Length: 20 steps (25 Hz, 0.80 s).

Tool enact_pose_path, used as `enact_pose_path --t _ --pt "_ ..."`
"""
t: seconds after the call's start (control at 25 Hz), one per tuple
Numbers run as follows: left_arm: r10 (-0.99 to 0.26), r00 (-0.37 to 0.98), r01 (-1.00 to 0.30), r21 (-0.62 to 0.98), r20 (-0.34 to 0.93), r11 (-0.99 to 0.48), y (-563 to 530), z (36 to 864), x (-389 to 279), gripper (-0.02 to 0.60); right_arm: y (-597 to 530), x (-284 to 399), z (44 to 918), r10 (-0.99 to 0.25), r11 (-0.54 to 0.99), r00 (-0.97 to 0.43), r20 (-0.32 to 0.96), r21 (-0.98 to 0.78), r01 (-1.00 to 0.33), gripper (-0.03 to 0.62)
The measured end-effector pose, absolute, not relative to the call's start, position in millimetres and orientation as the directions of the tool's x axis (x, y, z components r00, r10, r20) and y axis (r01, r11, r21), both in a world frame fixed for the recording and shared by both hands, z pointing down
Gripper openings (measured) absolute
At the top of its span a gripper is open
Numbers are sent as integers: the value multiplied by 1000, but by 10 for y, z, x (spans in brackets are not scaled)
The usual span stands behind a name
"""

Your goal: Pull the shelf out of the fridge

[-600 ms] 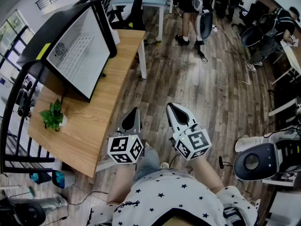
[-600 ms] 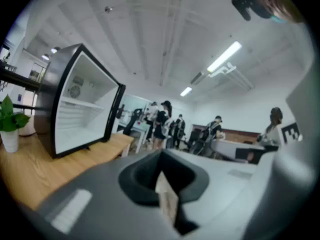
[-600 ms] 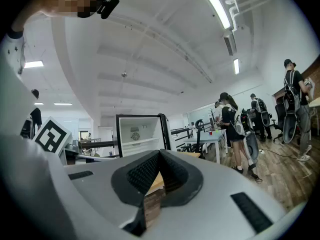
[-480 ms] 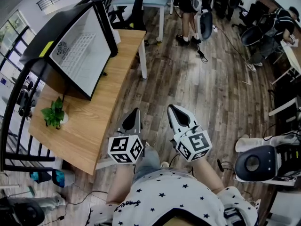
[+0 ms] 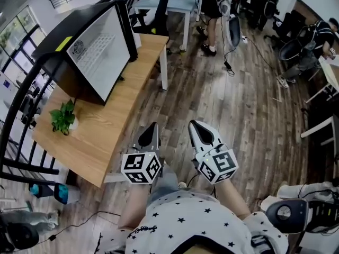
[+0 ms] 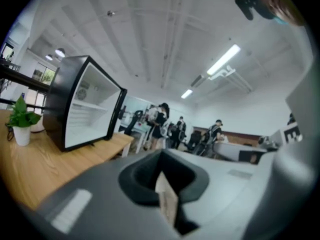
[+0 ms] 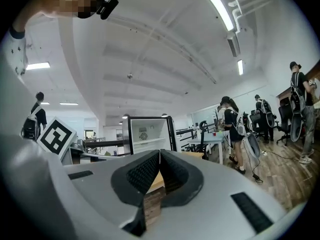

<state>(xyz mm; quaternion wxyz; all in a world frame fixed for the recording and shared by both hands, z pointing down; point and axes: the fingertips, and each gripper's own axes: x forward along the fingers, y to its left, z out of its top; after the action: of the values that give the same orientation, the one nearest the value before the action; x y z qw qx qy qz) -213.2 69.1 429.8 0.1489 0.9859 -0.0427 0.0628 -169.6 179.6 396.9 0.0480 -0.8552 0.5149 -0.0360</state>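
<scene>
fridge and worktop have slid a little right in the head view, both hand-held grippers stay put

left hand-held gripper (image 5: 152,126) and right hand-held gripper (image 5: 194,124) hang side by side over the wood floor (image 5: 238,105), each clenched on nothing, jaws pressed together. fridge (image 5: 92,57) stands well ahead of the left hand-held gripper and off to its left, white interior showing, on the worktop (image 5: 106,136) whose near corner lies just left of that gripper. shelf (image 7: 145,140) sits inside the fridge, well apart from both sets of jaw tips. potted plant (image 5: 63,118) stands on the worktop, further left of the left hand-held gripper, beside the fridge
</scene>
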Motion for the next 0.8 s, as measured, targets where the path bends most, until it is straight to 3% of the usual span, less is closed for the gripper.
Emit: enact_pose_path --t 0.44,0.8 --pt "-76 987 -116 298 140 -947 821 4327 -2283 5 1862 -1874 3957 -911 -410 413 13 -152 -899 23" --pt "-78 986 -121 315 146 -942 637 4364 -2084 5 1711 -1633 3977 -910 -410 415 12 -188 -893 23"
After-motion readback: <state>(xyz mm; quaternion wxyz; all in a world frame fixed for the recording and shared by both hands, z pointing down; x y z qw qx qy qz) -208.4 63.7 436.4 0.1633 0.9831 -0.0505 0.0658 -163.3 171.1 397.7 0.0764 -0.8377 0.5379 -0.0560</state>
